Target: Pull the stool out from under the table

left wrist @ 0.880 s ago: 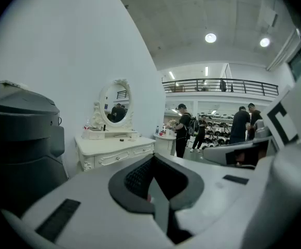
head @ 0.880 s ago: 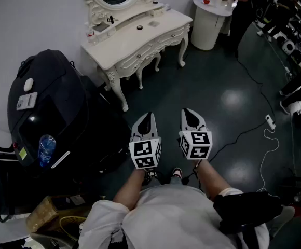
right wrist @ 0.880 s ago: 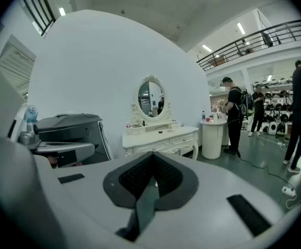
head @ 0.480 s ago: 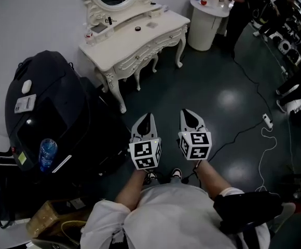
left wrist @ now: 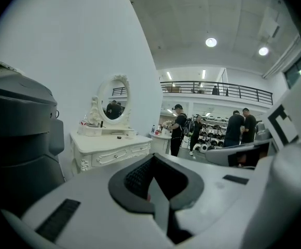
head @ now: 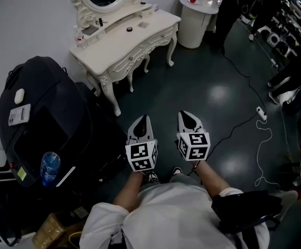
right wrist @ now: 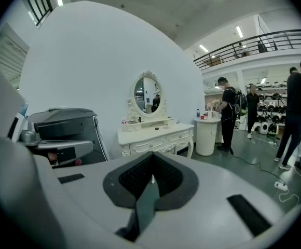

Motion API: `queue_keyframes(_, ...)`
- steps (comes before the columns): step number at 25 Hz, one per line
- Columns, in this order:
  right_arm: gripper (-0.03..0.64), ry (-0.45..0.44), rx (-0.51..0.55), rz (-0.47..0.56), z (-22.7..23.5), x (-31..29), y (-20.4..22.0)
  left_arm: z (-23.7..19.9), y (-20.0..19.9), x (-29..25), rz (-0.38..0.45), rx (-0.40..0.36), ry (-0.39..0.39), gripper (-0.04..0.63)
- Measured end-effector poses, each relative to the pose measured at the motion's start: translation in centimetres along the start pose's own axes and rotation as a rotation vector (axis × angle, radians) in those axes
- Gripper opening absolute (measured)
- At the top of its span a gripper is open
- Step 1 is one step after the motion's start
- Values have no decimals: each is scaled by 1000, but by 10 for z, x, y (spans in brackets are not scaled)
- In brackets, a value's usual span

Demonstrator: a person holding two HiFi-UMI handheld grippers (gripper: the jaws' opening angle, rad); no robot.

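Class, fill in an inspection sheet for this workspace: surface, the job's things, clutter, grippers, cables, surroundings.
Surface: dark glossy floor.
Job's things: white dressing table against the wall; stool not made out beneath it.
Clutter: small items on that table; water bottle on the black machine.
Grippers: left gripper and right gripper both shut, empty, apart from the table.
Cables: black cable running to a power strip; white cable beside it.
Surroundings: round white stand; people beyond it.

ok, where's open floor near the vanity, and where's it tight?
Open: dark floor between the dressing table, the round side table and the power strip. Tight: on the left, the black machine stands close by the dressing table's end.
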State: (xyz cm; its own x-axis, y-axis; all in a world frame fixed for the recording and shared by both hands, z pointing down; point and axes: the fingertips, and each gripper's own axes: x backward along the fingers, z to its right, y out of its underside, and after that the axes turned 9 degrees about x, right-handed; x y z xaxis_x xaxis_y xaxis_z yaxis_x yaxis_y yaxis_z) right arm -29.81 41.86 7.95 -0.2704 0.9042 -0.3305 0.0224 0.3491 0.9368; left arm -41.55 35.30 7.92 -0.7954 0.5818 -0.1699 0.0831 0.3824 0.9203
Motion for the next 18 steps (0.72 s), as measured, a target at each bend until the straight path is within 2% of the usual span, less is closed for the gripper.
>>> queue_keyframes(9, -2, 39, -65, -43, 17, -20, 16, 0, 5, -30, -51, -51, 32, -6)
queue_keyframes(18, -2, -20, -80, -73, 56, -78, 19, -4, 7, -92, -78, -49, -32, -6)
